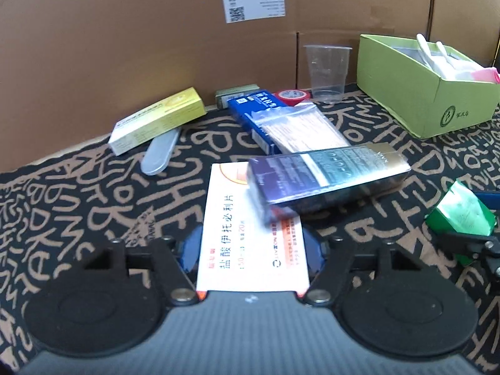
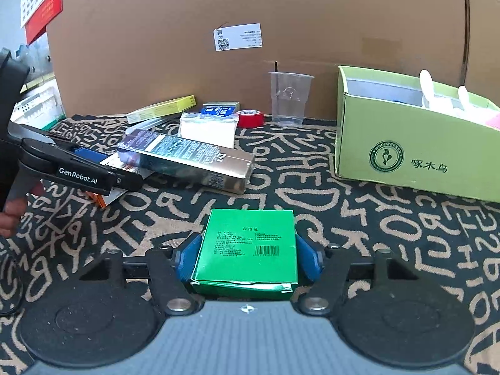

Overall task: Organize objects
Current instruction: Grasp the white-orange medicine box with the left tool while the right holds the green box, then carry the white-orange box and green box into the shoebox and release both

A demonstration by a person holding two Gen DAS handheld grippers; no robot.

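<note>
A white and orange medicine box [image 1: 250,237] lies on the patterned cloth between the blue pads of my left gripper [image 1: 253,245], which press on its two long sides. A dark shrink-wrapped box [image 1: 328,178] rests across its far end. My right gripper [image 2: 247,251] is shut on a green box [image 2: 250,243], its pads [image 2: 187,259] tight against both sides. From the left wrist view the green box [image 1: 459,215] shows tilted at the right edge. The right wrist view has the left gripper [image 2: 118,168] at the left, held by a hand.
An open light-green carton [image 2: 406,143] with white items stands at the back right. Along the cardboard wall [image 1: 125,47] are a clear plastic cup [image 1: 328,72], a red tape roll [image 1: 292,95], a blue box [image 1: 250,106], a yellow box [image 1: 156,122] and a grey oblong case [image 1: 159,153].
</note>
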